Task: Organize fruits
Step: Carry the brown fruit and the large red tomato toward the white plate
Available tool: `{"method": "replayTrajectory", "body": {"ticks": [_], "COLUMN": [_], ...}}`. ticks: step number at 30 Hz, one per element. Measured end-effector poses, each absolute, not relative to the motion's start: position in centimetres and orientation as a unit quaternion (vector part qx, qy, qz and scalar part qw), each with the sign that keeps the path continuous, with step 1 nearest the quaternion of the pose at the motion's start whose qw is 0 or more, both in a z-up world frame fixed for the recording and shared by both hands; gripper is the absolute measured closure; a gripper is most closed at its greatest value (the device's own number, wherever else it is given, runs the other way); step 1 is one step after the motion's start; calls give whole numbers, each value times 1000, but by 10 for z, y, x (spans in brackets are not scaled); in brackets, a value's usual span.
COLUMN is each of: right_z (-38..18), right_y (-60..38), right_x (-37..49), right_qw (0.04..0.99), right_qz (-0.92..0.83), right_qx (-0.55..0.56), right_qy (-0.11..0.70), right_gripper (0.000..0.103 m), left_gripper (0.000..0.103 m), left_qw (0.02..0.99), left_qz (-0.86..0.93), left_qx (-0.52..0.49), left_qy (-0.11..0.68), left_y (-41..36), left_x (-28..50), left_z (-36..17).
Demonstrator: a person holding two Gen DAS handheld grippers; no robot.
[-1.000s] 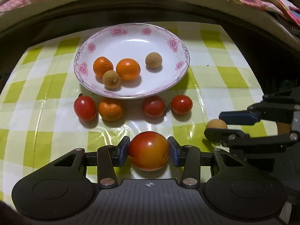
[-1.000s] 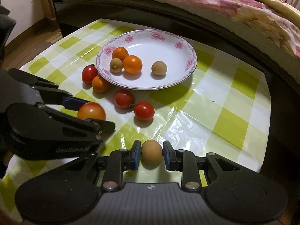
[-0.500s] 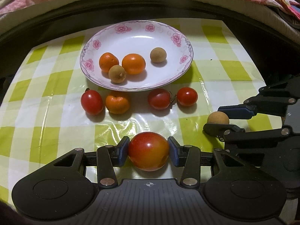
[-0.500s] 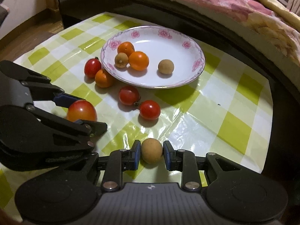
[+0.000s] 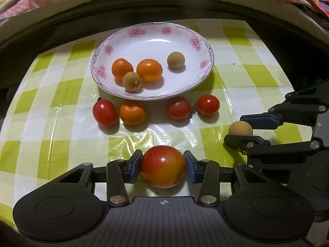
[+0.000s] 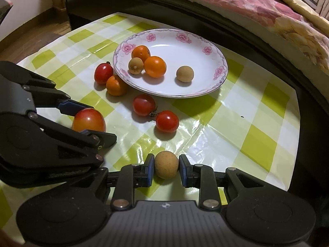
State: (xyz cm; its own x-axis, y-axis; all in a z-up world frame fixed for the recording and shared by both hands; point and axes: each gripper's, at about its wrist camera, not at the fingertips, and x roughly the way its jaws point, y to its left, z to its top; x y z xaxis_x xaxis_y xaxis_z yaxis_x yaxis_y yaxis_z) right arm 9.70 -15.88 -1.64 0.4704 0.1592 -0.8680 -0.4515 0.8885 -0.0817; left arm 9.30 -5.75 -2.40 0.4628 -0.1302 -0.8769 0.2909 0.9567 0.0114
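Fruits on flowered plate (image 5: 207, 47), two oranges (image 5: 149, 70), two longans (image 5: 175, 60)

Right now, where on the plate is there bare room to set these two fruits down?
The plate is bare across its far and right half, around the lone longan. Its left side is crowded: two oranges and a longan touching. The cloth strip before the plate is lined with tomatoes.
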Motion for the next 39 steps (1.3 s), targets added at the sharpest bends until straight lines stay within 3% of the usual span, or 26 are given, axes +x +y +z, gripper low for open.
{"method": "replayTrajectory", "body": {"ticks": [39], "right_z": [15], "right_y": [-149], "right_x": [112], "right_qw": [875], "right_qz": [162], "right_qx": [-137], "right_qy": [435], "right_gripper": [74], "left_gripper": [53], "left_qw": [888], "left_qz": [-95], "left_qx": [88], "left_qy": [442], "left_y": [-51], "left_x": [107], "left_z": [4]}}
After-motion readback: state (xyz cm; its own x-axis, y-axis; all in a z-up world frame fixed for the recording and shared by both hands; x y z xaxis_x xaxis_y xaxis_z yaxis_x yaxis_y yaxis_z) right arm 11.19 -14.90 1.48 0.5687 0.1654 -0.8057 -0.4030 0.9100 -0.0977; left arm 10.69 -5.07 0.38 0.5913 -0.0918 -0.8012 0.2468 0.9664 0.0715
